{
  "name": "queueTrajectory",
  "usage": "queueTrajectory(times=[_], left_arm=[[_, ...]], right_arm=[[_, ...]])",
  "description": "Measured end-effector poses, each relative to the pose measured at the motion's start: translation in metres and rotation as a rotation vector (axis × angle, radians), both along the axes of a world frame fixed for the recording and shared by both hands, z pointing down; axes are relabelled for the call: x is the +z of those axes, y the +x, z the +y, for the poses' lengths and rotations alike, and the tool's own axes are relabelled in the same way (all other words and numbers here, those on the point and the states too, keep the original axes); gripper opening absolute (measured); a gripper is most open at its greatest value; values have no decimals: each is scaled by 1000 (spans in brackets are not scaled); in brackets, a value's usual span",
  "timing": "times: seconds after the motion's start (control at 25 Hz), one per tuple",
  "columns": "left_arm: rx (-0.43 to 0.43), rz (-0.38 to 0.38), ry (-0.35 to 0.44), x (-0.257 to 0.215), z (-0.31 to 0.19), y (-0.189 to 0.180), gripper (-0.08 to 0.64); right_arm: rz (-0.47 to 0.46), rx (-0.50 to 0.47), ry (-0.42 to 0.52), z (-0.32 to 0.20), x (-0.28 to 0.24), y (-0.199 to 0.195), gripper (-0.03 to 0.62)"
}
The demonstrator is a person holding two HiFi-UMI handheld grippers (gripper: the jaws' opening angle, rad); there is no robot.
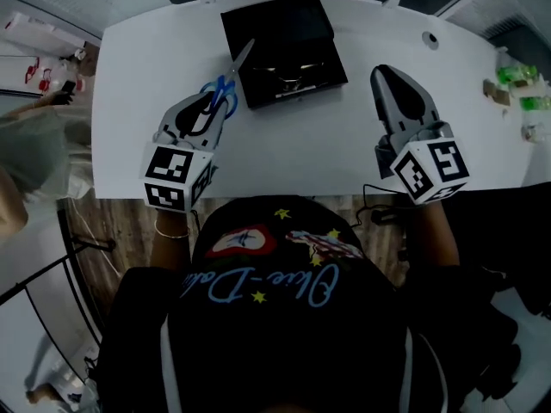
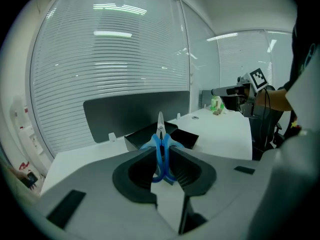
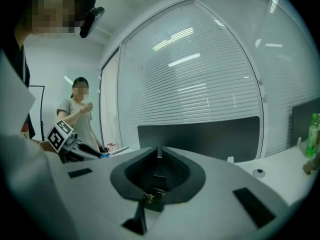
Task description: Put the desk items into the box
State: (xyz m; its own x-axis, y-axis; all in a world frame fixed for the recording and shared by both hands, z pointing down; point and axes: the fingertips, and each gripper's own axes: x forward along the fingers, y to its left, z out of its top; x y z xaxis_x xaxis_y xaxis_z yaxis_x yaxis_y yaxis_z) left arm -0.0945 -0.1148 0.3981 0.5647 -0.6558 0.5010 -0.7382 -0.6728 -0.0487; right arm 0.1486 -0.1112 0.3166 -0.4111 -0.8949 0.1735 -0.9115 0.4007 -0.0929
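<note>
Task partly done, by my reading. The left gripper is clenched on the blue handles of the scissors, blade tip pointing up and forward, just over the near-left corner of the black box. In the left gripper view the scissors stand upright between the pads, with the box directly behind them. The box is open, and something thin and pale lies inside, too small to name. The right gripper has its jaws closed together with nothing between them, hovering over bare desk to the right of the box. The right gripper view confirms the tips are together. Left to do: put the scissors in the box, and perhaps the small green things at the desk's far right end. Room: the desk between grippers and box is open. The box wall is the edge to clear, and the long blade may catch on it.
</note>
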Motion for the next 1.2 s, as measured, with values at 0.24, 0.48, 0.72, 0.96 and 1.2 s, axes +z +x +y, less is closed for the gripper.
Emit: queueTrajectory(times=[0.24, 0.48, 0.72, 0.96, 1.2], left_arm=[[44, -19, 3, 1, 0, 15, 89], [79, -37, -6, 5, 0, 27, 89], [84, -44, 8, 4, -1, 33, 89], [76, -57, 15, 2, 0, 35, 89], [69, -52, 33, -2, 7, 40, 89]], right_arm=[[-46, -38, -14, -1, -1, 0, 35], [-66, -28, -77, 6, 4, 11, 35], [-40, -32, -63, 11, 0, 18, 34], [-56, -13, -50, 14, -2, 26, 32], [-73, -13, -45, 21, -1, 30, 32]])
